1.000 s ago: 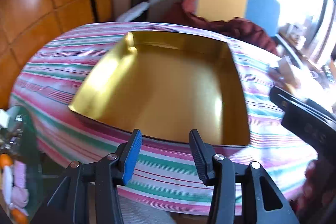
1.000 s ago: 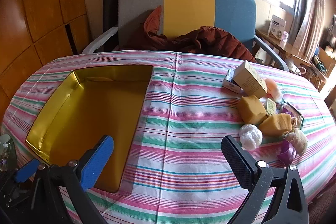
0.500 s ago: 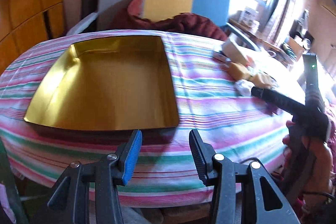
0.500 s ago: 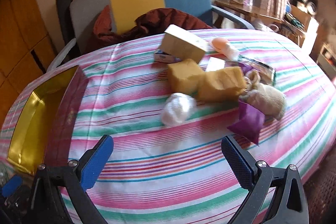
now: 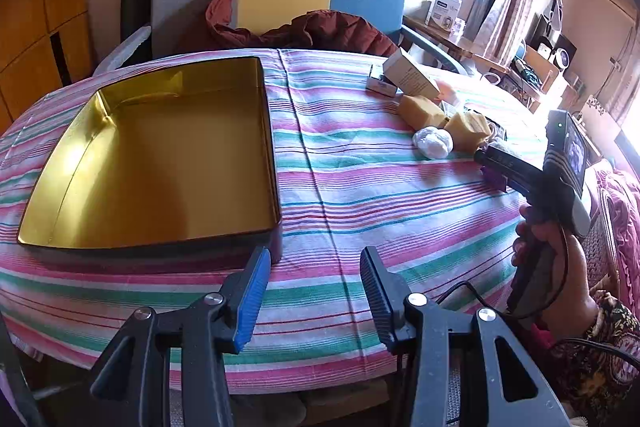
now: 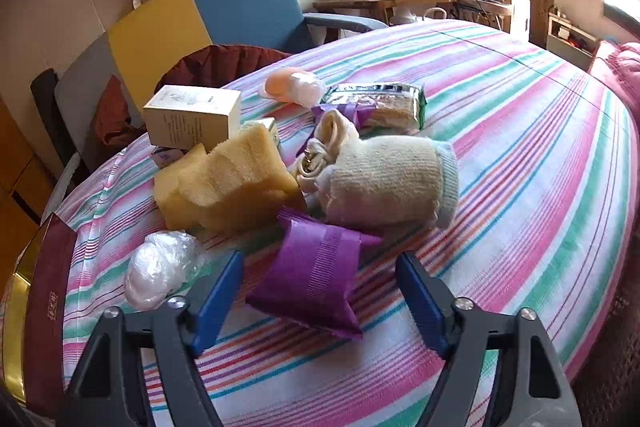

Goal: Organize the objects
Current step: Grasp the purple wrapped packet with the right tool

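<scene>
Gold tin (image 5: 152, 155): empty, rigid, at 9 o'clock on striped tablecloth (image 5: 360, 195); clutter pile at 2 o'clock.
Purple packet (image 6: 316, 275): likely light, crinkly, slippery; pinch across flat middle.
Right gripper (image 6: 320, 297): jaws just narrowed, straddle packet, pads apart from it.
Left gripper (image 5: 312, 291): parted, holding nothing.
Only left view shows tin interior; only right view shows packet whole.

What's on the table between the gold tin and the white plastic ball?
Nothing but the striped tablecloth. The left wrist view shows a bare stretch from the gold tin across to the white plastic ball.
</scene>
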Motion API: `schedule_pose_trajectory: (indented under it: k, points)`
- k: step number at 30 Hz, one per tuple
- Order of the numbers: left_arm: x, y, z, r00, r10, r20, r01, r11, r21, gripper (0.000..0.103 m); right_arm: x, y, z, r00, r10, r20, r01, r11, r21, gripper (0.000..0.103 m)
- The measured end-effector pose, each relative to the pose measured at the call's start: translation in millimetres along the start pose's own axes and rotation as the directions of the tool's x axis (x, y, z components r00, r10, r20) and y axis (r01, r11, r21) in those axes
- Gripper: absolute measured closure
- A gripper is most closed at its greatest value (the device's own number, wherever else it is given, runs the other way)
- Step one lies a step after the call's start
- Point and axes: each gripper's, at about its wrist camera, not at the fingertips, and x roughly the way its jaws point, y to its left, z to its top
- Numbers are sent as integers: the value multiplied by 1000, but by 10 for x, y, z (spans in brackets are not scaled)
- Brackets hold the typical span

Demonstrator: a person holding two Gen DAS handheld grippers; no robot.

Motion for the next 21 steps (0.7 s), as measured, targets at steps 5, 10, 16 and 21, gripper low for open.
schedule_pose_trajectory:
  k: [5, 10, 16, 21]
  points:
    - [56, -102, 85, 998, -58, -6, 58, 998, 14, 56, 50, -17, -36, 999, -5, 34, 6, 1000, -23, 57]
    - [202, -298, 270, 989, -142, -29, 143, 989, 25, 56, 31, -52, -87, 997, 4, 78, -3, 1000, -19, 60]
    - [562, -541, 581, 979, -194, -61, 195, 981, 12, 32, -34, -53, -188, 994, 10, 110, -7, 999, -33, 63]
    - [968, -801, 827, 973, -216, -84, 221, 974, 49, 32, -31, -63, -207, 993, 30, 117, -26, 999, -35, 65]
